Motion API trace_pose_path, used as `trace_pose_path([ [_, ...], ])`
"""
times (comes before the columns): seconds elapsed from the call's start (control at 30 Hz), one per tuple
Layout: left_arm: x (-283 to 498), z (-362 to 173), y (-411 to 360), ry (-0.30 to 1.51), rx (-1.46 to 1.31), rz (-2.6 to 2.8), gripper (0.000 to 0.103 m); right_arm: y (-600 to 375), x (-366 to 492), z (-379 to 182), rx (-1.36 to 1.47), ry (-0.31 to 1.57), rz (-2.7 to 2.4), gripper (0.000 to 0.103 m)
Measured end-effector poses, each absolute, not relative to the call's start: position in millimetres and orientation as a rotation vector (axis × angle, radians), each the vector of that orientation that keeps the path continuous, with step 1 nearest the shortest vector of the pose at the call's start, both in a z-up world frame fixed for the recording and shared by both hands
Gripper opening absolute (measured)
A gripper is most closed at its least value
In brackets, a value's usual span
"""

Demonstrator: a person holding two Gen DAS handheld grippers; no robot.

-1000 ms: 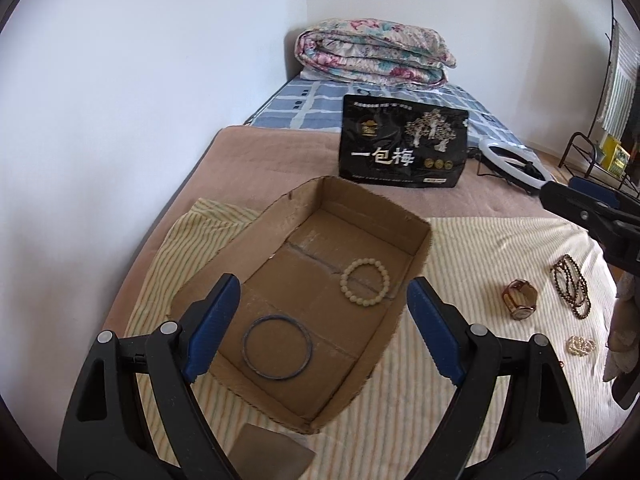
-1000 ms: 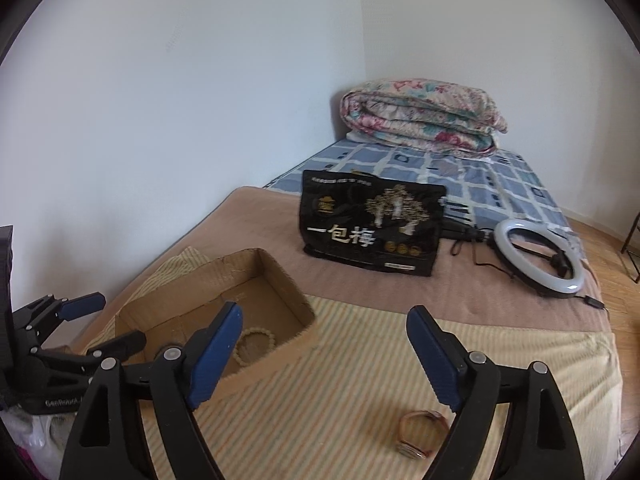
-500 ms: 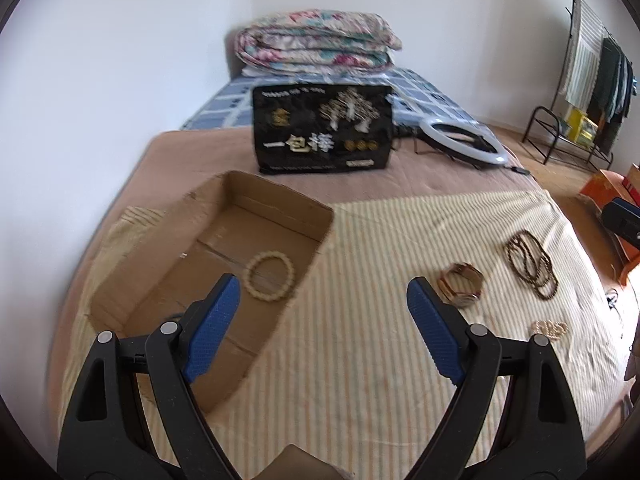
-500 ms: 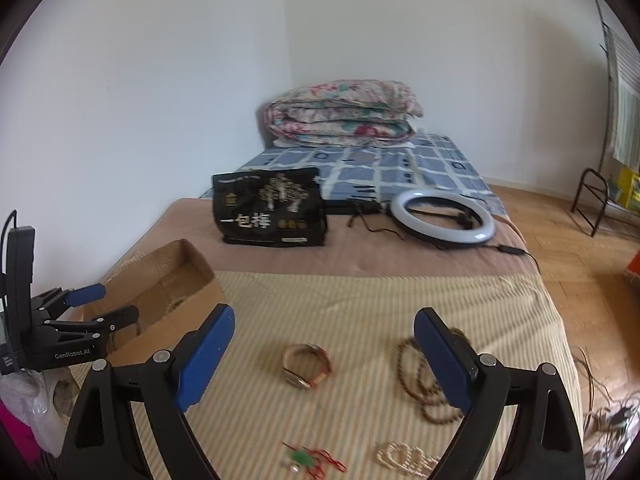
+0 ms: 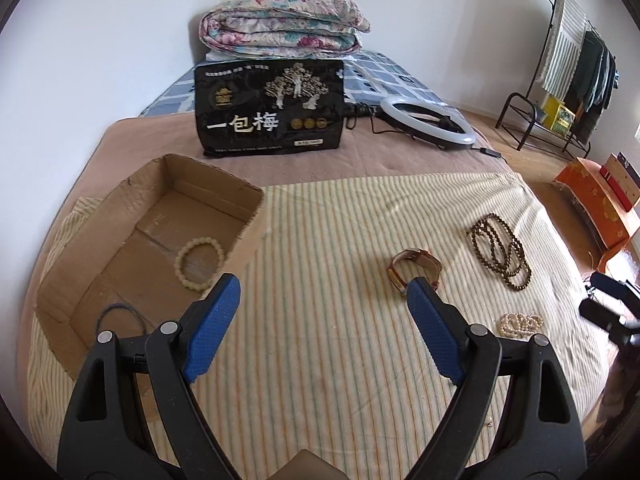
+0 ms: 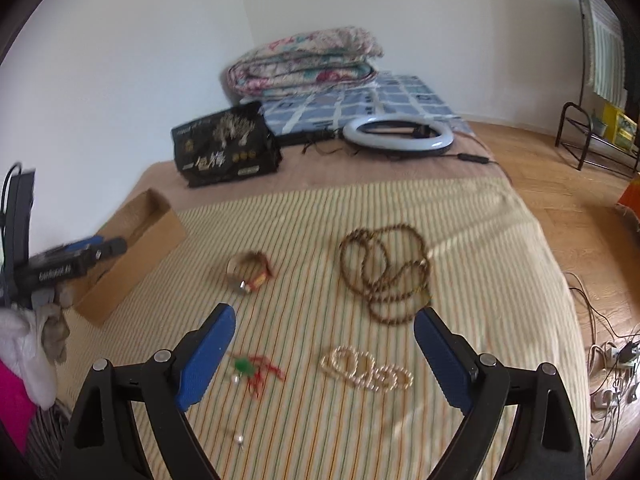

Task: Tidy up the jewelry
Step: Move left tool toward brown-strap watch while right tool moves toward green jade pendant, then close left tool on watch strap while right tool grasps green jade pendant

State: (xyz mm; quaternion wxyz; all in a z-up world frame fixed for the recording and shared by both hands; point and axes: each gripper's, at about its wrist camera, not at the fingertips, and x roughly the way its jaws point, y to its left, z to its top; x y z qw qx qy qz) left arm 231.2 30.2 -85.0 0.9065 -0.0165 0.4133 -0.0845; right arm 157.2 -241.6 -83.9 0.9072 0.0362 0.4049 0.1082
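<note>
An open cardboard box (image 5: 248,216) lies at the left on the striped cloth, with a cream bead bracelet (image 5: 200,258) and a dark thin ring (image 5: 120,316) inside. My left gripper (image 5: 323,284) hovers open and empty just right of the box, and a brown watch (image 5: 414,270) shows by its right fingertip. Further right lie a dark brown bead strand (image 5: 500,252) and a pearl strand (image 5: 520,323). My right gripper (image 6: 325,314) is open and empty above the pearl strand (image 6: 366,368). A red-and-green charm (image 6: 252,368) lies by its left finger. The brown beads (image 6: 384,272) and the watch (image 6: 250,272) lie beyond.
A black snack bag (image 5: 270,114), a ring light (image 5: 428,122) with its cable and a folded quilt (image 5: 280,26) lie further back on the bed. A clothes rack (image 5: 560,80) and an orange box (image 5: 600,204) stand on the floor to the right. Cables (image 6: 612,356) lie beside the bed.
Both grippers have swung right, away from the box and toward the loose jewellery. The right gripper now hangs over the pearls and charm; the box has slid to the left in both views.
</note>
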Motion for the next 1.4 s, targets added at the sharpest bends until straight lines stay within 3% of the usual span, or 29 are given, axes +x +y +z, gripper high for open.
trace_pose_path([
  [0.17, 236.3, -94.3, 14.6, 0.866, -0.019, -0.202, 0.088, -221.7, 148.7, -108.9, 0.027, 0.863, 0.325, 0.091],
  [0.4, 245.9, -105.3, 0.7, 0.899, -0.017, -0.225, 0.085, -188.2, 153.3, -152.1, -0.128, 0.973, 0.417, 0.067],
  [0.53, 251.3, -112.0, -4.4, 0.917, -0.018, -0.232, 0.085, -175.1, 158.3, -164.1, -0.179, 0.994, 0.429, 0.062],
  [0.7, 256.6, -117.5, -8.1, 0.932, -0.017, -0.238, 0.085, -168.9, 164.2, -175.1, -0.221, 1.018, 0.421, 0.046],
  [1.0, 270.9, -131.1, -18.7, 0.971, -0.016, -0.256, 0.084, -170.3, 169.0, -182.2, -0.227, 1.037, 0.439, 0.046],
  [1.07, 275.2, -136.6, -23.2, 0.989, -0.011, -0.263, 0.076, -168.4, 170.9, -182.9, -0.219, 1.034, 0.449, 0.048],
  [1.27, 289.8, -153.1, -31.0, 1.033, -0.03, -0.273, 0.074, -163.1, 178.8, -186.6, -0.215, 1.027, 0.455, 0.048],
  [1.4, 300.2, -162.4, -35.0, 1.061, -0.052, -0.272, 0.066, -161.4, 181.2, -187.2, -0.236, 1.02, 0.453, 0.042],
])
